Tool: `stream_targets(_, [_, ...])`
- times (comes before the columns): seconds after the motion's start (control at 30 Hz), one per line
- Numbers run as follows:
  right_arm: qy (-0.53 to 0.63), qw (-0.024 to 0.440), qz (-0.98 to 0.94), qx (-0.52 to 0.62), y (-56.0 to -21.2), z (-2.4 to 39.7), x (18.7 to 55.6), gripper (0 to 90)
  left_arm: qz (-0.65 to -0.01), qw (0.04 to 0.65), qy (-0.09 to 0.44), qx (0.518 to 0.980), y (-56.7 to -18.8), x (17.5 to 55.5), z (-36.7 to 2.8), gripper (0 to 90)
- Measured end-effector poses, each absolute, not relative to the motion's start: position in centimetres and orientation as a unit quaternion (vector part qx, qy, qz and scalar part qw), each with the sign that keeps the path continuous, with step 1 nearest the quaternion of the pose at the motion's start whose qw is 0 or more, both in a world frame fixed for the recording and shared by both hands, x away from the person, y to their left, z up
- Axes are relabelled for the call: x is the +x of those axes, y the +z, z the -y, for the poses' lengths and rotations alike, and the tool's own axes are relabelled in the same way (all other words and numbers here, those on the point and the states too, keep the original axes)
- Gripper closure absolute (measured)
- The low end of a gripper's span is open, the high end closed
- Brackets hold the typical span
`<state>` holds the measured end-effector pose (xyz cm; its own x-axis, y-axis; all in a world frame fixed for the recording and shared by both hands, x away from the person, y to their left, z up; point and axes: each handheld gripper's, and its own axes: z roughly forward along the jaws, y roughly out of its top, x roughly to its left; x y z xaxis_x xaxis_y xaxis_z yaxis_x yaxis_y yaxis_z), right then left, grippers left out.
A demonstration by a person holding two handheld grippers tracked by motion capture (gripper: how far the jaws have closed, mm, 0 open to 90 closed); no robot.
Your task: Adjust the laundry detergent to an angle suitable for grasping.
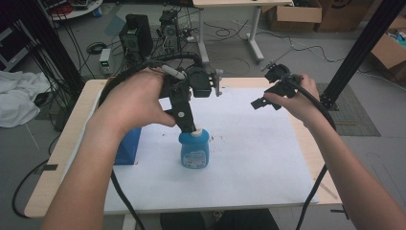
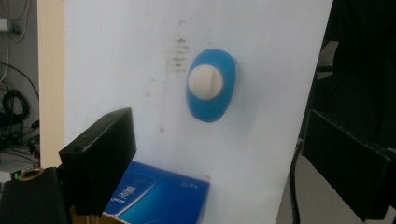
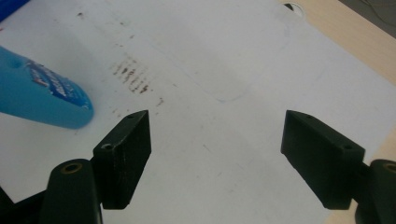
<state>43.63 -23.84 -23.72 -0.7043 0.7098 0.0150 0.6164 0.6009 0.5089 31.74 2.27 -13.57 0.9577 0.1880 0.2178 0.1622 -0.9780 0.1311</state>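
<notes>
Your left gripper [image 1: 191,125] hangs nose-down right over the blue bottle [image 1: 195,149], jaws spread wide with nothing between them. In the left gripper view the bottle [image 2: 211,85] sits at about twelve o'clock from the gap, its white cap [image 2: 205,81] facing straight up at the camera. So the bottle stands upright, its long axis running along your line of approach. The oval body runs roughly twelve to six in that view, which means the jaws already face its narrower sides. I judge a straight descent would bring the pads around the neck.

Your right gripper [image 1: 264,102] is held off at about two o'clock from the bottle in the high view, well apart from it, jaws wide and empty. In the right gripper view the bottle [image 3: 42,95] lies at about ten o'clock.

The left is clearly nearer. A blue box [image 1: 128,146] lies just beside the bottle at nine o'clock on the white sheet [image 1: 249,153] covering the table [image 1: 72,129].
</notes>
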Motion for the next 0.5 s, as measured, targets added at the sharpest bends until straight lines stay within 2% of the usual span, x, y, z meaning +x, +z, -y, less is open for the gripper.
stream_targets(0.5, [0.22,0.086,-0.877,0.419,-21.7,25.9,44.4,23.8,-0.088,0.05,0.11,0.989,-14.0,32.2,-2.1,10.8])
